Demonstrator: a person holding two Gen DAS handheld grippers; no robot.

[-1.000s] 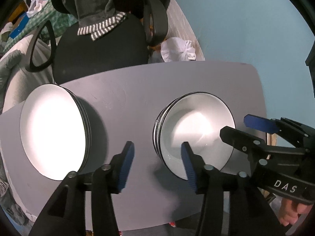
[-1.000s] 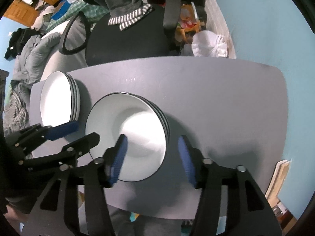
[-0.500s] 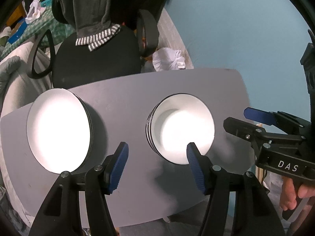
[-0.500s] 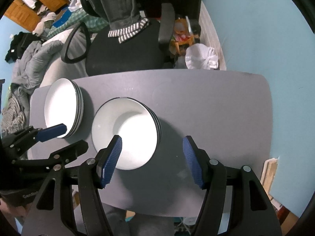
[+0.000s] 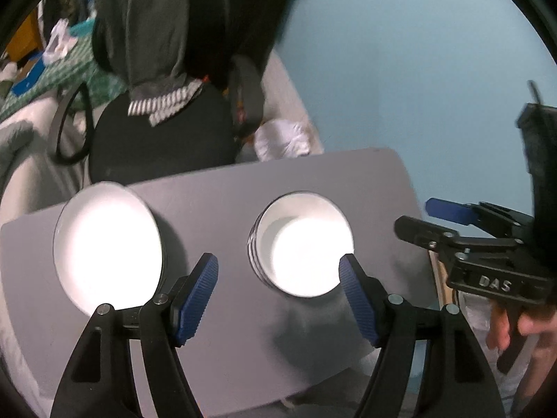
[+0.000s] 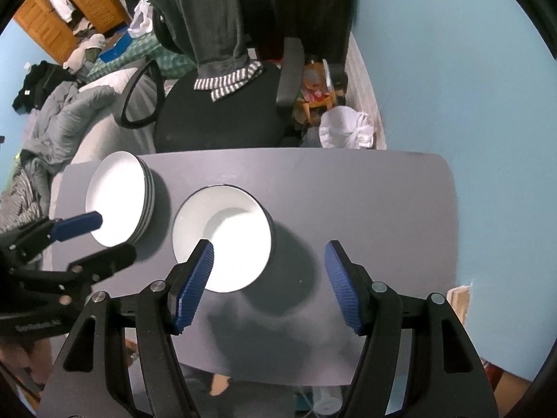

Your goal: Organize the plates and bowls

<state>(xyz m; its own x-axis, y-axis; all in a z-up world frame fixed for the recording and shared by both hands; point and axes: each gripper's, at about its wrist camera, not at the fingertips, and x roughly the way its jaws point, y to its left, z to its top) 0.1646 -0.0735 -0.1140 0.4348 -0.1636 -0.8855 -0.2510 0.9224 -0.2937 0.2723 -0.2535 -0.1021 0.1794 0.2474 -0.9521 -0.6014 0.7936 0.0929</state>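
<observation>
Here, on your grey table (image 6: 365, 209), the stack of plates (image 6: 118, 198) and stack of bowls (image 6: 222, 237) lie empty, while your left gripper (image 5: 278, 292), jaws opening, and right gripper (image 6: 266, 278), marked "DAS", gape above, holding nothing.

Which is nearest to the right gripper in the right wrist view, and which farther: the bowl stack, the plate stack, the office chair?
From the right gripper, jaws open and empty:
1. Bowl stack, just beyond its left finger.
2. Plate stack, farther left on the table.
3. Office chair, behind the table's far edge.
</observation>
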